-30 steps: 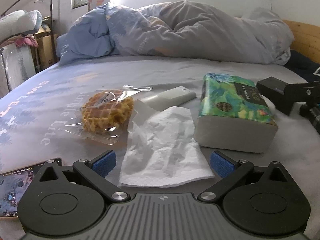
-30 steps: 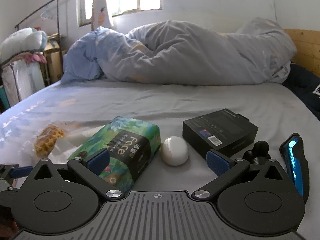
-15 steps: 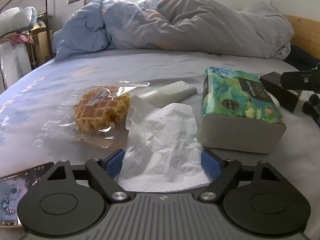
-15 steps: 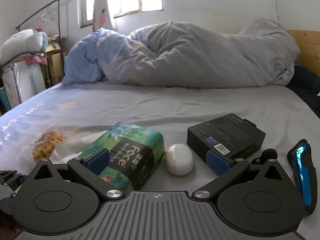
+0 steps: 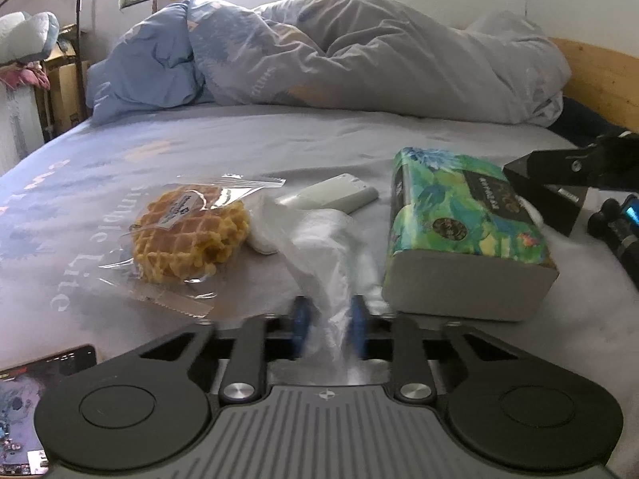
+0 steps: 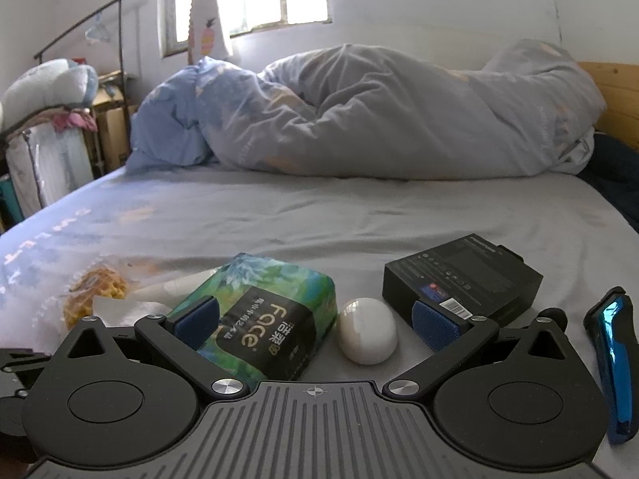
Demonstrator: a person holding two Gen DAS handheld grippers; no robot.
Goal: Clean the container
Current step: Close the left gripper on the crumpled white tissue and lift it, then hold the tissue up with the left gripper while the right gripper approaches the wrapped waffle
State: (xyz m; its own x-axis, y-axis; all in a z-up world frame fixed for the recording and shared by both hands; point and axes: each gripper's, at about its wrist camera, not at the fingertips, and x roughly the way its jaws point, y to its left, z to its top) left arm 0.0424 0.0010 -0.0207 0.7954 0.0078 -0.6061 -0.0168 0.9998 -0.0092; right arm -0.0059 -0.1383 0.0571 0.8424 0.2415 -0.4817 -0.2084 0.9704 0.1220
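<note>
1. Left gripper (image 5: 330,329): jaws nearly closed, pinching the near end of the white tissue (image 5: 327,247), which rises bunched from the bed (image 5: 279,147).
2. Right gripper (image 6: 315,319): jaws wide open, empty.
3. White egg-shaped container (image 6: 367,329): lies on the bed between the right jaws, just beside the tissue pack (image 6: 259,311), untouched by either pad.
4. Wrapped waffle (image 5: 191,231): left of the tissue.

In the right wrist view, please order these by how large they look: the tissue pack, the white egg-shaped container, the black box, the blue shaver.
1. tissue pack, though it is nearest the camera
2. black box, close to the pack in apparent size, so this order is unsure
3. blue shaver, long but thin
4. white egg-shaped container
</note>
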